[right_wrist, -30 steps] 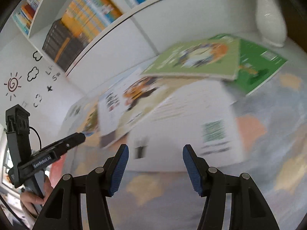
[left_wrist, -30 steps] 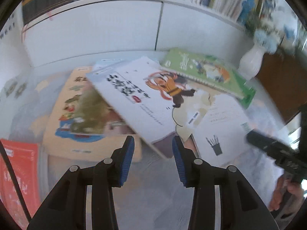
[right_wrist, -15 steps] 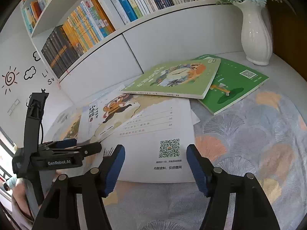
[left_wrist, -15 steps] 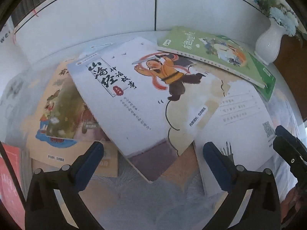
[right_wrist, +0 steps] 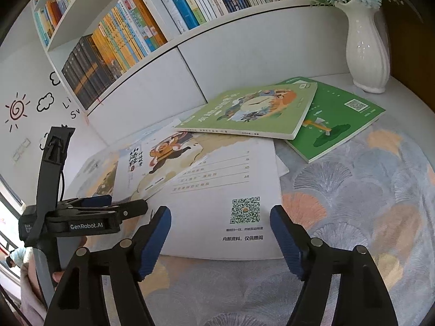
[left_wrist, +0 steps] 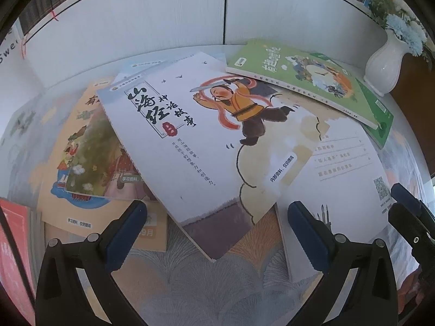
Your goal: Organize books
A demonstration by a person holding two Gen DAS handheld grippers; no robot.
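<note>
Several books lie in a loose overlapping heap on the patterned tablecloth [right_wrist: 367, 190]. A white book with an orange-clad figure [left_wrist: 206, 135] lies on an orange book [left_wrist: 81, 157]. Its near corner points between the fingers of my left gripper [left_wrist: 216, 217], which hovers open wide and grips nothing. A white back cover with a QR code [right_wrist: 225, 190] lies just beyond my right gripper [right_wrist: 220, 214]. Those jaws are opening, and the pads do not press on the cover. A light green book [right_wrist: 252, 111] rests on a darker green one [right_wrist: 339, 125].
A white vase with blue flowers [right_wrist: 367, 46] stands at the back right. Filled bookshelves [right_wrist: 136, 27] run above a white back panel. A red book [left_wrist: 13, 244] lies at the far left. The left gripper's body [right_wrist: 81, 217] and a hand sit left of my right gripper.
My left gripper's jaws have gone from narrow to wide open, and it has dropped closer to the white figure book. The right jaws have spread wider.
</note>
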